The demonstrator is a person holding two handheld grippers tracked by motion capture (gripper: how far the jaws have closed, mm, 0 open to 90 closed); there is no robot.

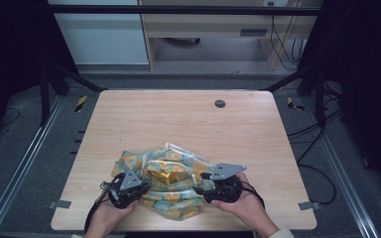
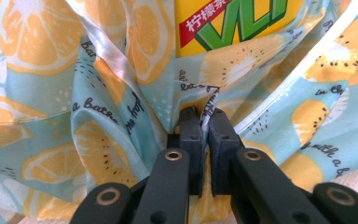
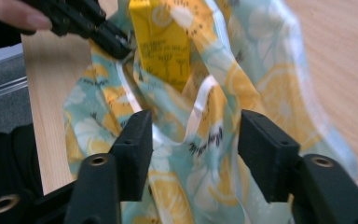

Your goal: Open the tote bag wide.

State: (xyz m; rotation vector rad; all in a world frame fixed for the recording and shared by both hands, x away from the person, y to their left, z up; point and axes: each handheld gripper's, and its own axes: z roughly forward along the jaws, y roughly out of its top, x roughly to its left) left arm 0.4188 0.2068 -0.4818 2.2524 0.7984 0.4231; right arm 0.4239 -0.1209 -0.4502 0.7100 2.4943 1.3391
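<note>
High view, bench: a light wooden bench (image 1: 188,119) fills the middle of the frame, with a small dark round cap (image 1: 220,103) in its upper part.
High view, bag: a crumpled cloth bag (image 1: 171,196) printed with lemon slices on pale blue lies at the lower middle of the frame, near the bench's front edge.
High view, carton: a yellow carton (image 1: 162,174) shows in the bag's opening, between the two tools.
High view, left tool: the left tool (image 1: 144,187) sits at the bag's left side, at the lower left of the cloth, touching it.
High view, right tool: the right tool (image 1: 197,184) sits at the bag's right side, lower right of the cloth.
Left tool view, tool state: the left tool (image 2: 204,122) has its jaws pressed nearly together on a fold of the bag (image 2: 98,121), which rises from the lower middle of the frame.
Left tool view, carton: the carton (image 2: 237,23) stands at the top middle, behind the pinched cloth.
Right tool view, tool state: the right tool (image 3: 193,140) has its jaws wide apart, one on each side of a fold of the bag (image 3: 200,154), not pinching it.
Right tool view, carton: the carton (image 3: 163,42) is at the top middle, inside the bag.
Right tool view, other tool: the left tool (image 3: 121,46) grips the bag's edge at the upper left.
</note>
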